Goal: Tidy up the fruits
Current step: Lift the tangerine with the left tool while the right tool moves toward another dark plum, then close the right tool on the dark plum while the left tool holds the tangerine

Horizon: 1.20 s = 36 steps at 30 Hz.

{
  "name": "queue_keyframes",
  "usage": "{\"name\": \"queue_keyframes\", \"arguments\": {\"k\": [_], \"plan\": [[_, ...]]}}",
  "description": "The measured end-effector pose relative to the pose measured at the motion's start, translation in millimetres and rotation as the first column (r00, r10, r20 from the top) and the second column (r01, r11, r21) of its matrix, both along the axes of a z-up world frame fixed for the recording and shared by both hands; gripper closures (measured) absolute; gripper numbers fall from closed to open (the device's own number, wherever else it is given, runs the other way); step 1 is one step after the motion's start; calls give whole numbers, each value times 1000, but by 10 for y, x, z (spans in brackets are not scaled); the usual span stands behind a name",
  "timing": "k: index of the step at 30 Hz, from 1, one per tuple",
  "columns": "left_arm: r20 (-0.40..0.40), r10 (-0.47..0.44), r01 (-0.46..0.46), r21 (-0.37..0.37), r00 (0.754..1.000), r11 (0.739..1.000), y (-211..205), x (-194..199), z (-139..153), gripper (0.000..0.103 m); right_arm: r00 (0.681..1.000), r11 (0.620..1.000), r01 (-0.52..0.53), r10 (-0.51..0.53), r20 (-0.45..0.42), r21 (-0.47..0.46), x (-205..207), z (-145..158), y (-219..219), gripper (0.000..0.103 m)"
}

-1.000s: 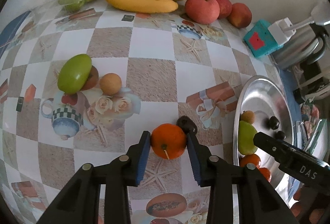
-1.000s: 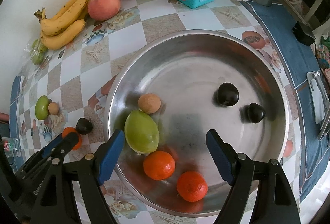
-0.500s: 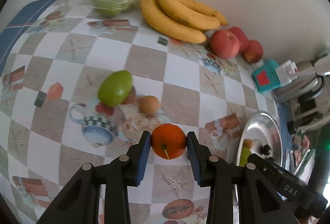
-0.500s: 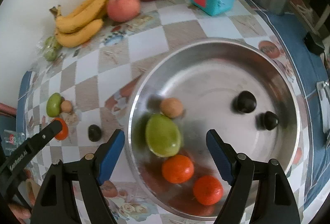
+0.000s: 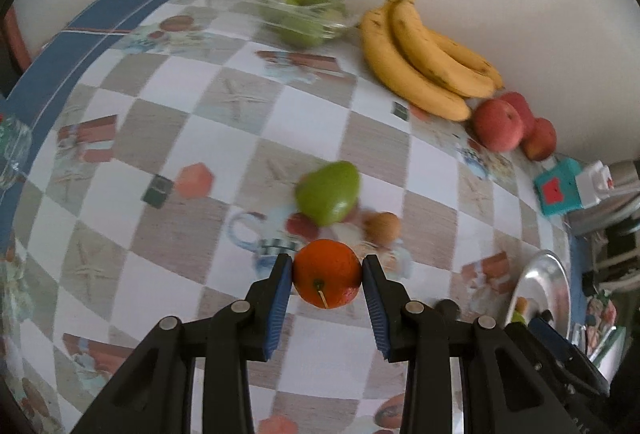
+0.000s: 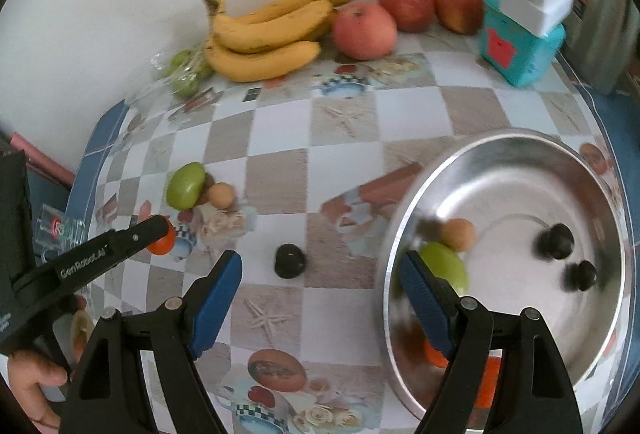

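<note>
My left gripper (image 5: pixel 327 280) is shut on an orange (image 5: pixel 326 273) and holds it above the checkered table; the orange also shows in the right wrist view (image 6: pixel 162 241). A green mango (image 5: pixel 329 193) and a small tan fruit (image 5: pixel 382 228) lie on the table beyond it. My right gripper (image 6: pixel 320 290) is open and empty above the table, left of the steel bowl (image 6: pixel 600 170). A dark plum (image 6: pixel 289 260) lies on the table between its fingers. The bowl holds a green mango (image 6: pixel 446 268), a tan fruit (image 6: pixel 459 234), two dark plums (image 6: pixel 556 241) and oranges (image 6: pixel 434 356).
Bananas (image 6: pixel 268 34), three red apples (image 6: pixel 364 30) and a bag of green fruit (image 6: pixel 184 72) lie along the back wall. A teal box with a white plug (image 6: pixel 520 42) stands at the back right beside a steel kettle (image 6: pixel 600 30).
My left gripper has lifted the orange off the table and drawn back to the left. My right gripper has swung left, from over the bowl to over the table by the plum.
</note>
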<state>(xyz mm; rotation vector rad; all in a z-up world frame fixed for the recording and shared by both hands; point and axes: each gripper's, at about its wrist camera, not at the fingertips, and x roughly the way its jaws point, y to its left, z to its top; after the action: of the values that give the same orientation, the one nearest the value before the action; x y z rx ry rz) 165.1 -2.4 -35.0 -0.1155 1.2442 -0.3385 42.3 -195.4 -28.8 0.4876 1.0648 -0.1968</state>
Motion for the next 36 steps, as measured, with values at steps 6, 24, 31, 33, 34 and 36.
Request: {"name": "queue_keyframes", "arguments": {"k": [6,24,31,33,34,36], "plan": [[19,40,-41,36,999,999,149,70,19,65,1000,1000,-23,22,-14,-13,72,-89,100,22],[-38,64,-65,-5,997,998,219,155,-133,65,995,998,-64,63,-75,-14,311,-371,332,40],[-50,68,-69,-20,996,997,236,173,-177,65,992,997,-72,68,-108,-41,369,-489,343,52],[-51,69,-71,-24,996,997,237,176,-182,65,991,996,-73,66,-113,-54,389,-491,343,54],[-52,70,-72,-26,996,997,236,177,-184,65,991,996,-71,65,-113,-55,389,-495,340,54],[-55,73,-75,-29,996,997,242,181,-189,65,992,996,-69,62,-113,-56,390,-500,338,55]]}}
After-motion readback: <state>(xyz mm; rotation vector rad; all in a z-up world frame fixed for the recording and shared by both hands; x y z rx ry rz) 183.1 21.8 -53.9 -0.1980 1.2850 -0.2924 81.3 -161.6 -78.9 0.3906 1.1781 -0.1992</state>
